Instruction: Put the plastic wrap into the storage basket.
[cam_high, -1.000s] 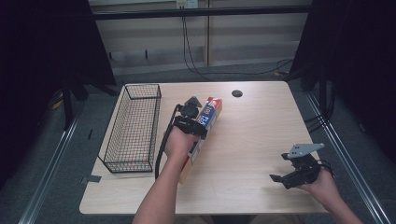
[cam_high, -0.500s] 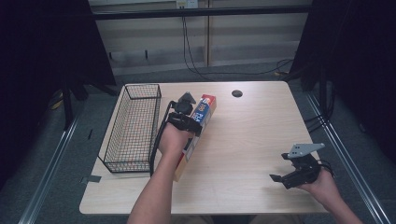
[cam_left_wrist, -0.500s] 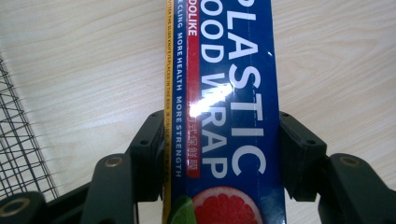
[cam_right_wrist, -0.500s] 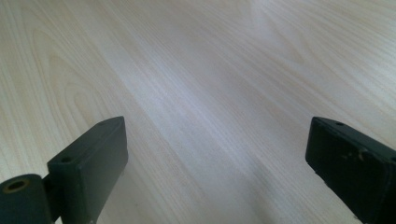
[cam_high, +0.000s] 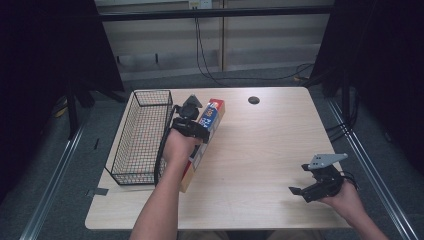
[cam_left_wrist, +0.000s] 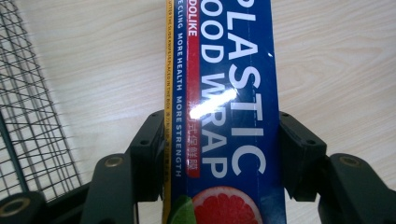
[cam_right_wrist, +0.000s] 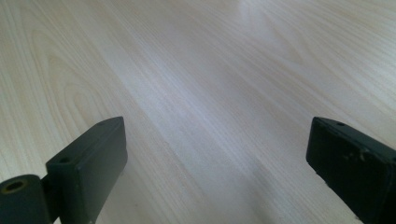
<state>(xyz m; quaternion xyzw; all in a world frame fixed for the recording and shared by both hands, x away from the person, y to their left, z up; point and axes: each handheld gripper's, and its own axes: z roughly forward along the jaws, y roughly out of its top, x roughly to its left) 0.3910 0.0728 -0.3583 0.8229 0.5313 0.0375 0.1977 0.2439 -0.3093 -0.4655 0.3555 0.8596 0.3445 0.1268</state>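
A long blue box of plastic food wrap (cam_high: 207, 131) lies lengthwise on the wooden table (cam_high: 270, 150), just right of a black wire basket (cam_high: 142, 135). My left gripper (cam_high: 192, 129) is shut on the box near its middle. In the left gripper view both jaws press the sides of the box (cam_left_wrist: 224, 116), whose blue top reads "PLASTIC FOOD WRAP", and the basket's mesh (cam_left_wrist: 32, 116) runs along the left edge. My right gripper (cam_high: 315, 182) rests low near the table's front right corner, open. In the right gripper view its jaws (cam_right_wrist: 215, 163) stand wide apart over bare wood.
A round cable hole (cam_high: 253, 100) sits in the table near its far edge. The basket holds nothing that I can see. Dark curtains flank the table on both sides, and cables hang down the wall behind.
My left gripper and the box in it have shifted left, toward the basket. The right gripper has stayed where it was.
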